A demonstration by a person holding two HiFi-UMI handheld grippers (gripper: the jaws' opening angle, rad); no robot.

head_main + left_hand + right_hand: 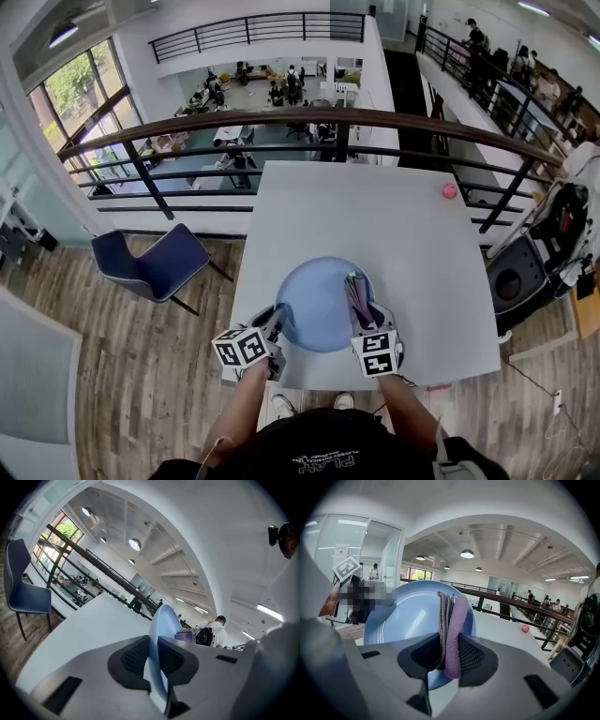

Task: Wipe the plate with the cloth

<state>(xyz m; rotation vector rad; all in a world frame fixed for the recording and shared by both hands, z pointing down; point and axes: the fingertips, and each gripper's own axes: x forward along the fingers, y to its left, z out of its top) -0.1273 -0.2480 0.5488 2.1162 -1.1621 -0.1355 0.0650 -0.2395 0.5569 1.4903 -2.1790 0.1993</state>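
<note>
2 grippers meet at a pale blue plate [319,300] low in the middle of the head view, above the near edge of a white table [375,216]. The left gripper [153,660] has its jaws closed on the plate's rim at the plate's lower left; in its own view the thin blue edge runs up between the 2 dark pads, which press it from both sides. The plate is tilted up on that edge, its face turned toward the right gripper [449,656]. Whether its far edge touches the table cannot be told.

The right gripper pinches a folded cloth [452,630], purple on 1 side and grey on the other. The cloth stands up out of the jaws and lies against the right part of the plate's face.

Toward the upper right of the head view, a small pink ball [450,191] sits near the table's far right corner, well apart from the plate. A blue chair [150,262] stands on the wood floor at the left, and a brown railing [309,117] crosses behind the table.
</note>
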